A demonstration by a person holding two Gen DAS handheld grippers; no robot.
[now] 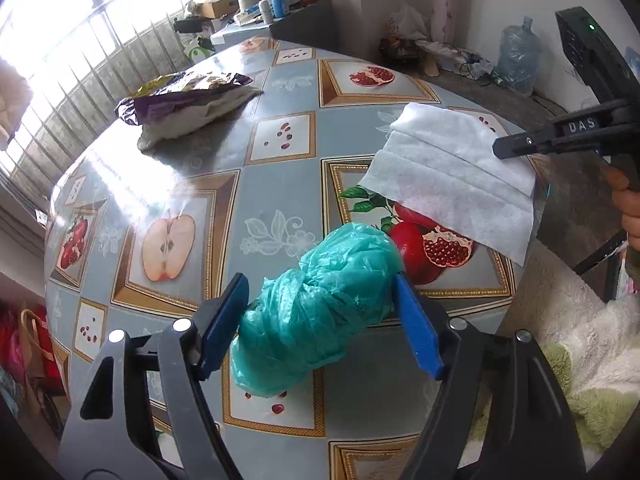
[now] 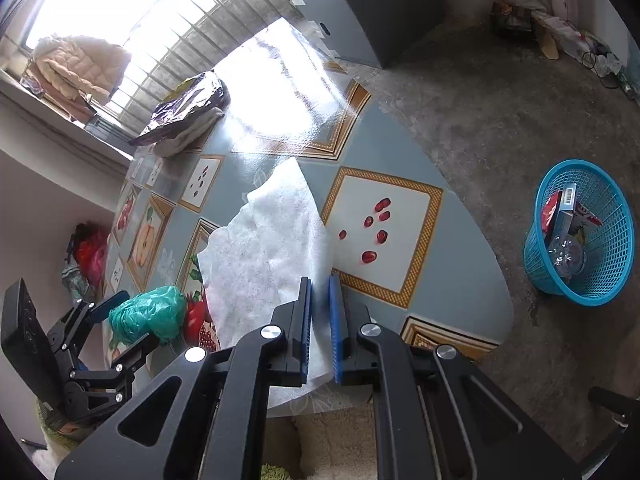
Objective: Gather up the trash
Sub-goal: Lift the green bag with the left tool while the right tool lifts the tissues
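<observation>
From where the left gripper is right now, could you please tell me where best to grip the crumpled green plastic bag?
Grip the crumpled green plastic bag across its narrow waist, coming from above at the near table edge. It lies as an elongated bundle pointing away, and the open left gripper already straddles the middle, so closing there should probably gather the most film.

Window (image 1: 60, 20) daylight glares on tablecloth (image 1: 280, 152); fisheye-warped edges.

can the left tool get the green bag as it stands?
Probably yes. The green bag already lies between the left tool's open fingers, nothing over it. The white wipe lies clear beyond it, pinched by the right tool. It only has to close.
</observation>
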